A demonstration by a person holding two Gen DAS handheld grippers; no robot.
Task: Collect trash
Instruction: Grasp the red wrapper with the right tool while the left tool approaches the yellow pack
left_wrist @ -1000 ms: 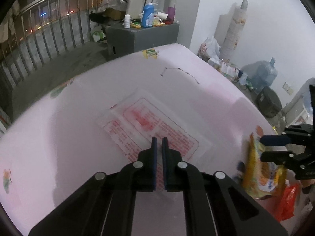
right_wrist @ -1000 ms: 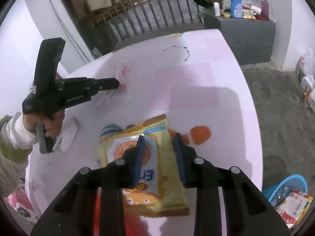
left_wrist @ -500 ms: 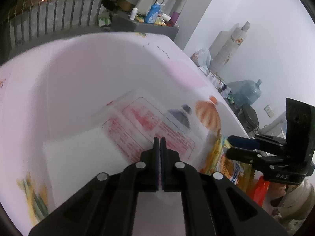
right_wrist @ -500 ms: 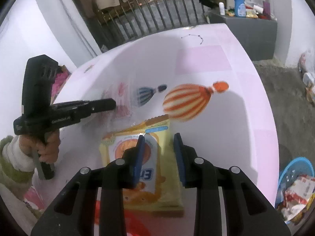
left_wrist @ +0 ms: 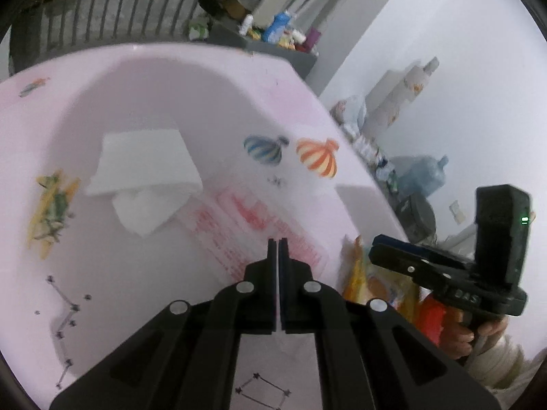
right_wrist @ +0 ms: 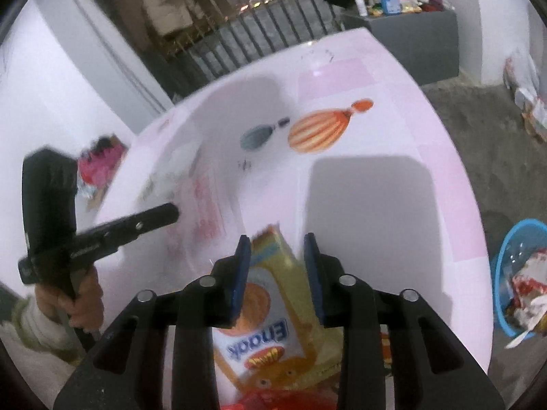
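Note:
My left gripper (left_wrist: pixel 277 241) is shut on the near edge of a clear plastic wrapper with red print (left_wrist: pixel 253 229) that lies on the pink table (left_wrist: pixel 143 307). My right gripper (right_wrist: pixel 277 239) is open, its jaws on either side of a yellow Enaak snack bag (right_wrist: pixel 273 314), and it also shows in the left wrist view (left_wrist: pixel 376 249). A red wrapper (right_wrist: pixel 273 399) lies under the bag's near end. A white tissue (left_wrist: pixel 147 177) lies beyond the clear wrapper. The left gripper also shows in the right wrist view (right_wrist: pixel 174 212).
A blue basket (right_wrist: pixel 509 273) holding trash stands on the floor to the right of the table. A grey cabinet (right_wrist: pixel 410 34) with bottles stands past the table's far end, beside a metal railing (right_wrist: pixel 259 24). Bags and a water jug (left_wrist: pixel 424 174) line the wall.
Both grippers have moved back toward the near end of the table. The left one drags the clear wrapper along; the tissue has come into view. The right gripper stays open over the snack bag.

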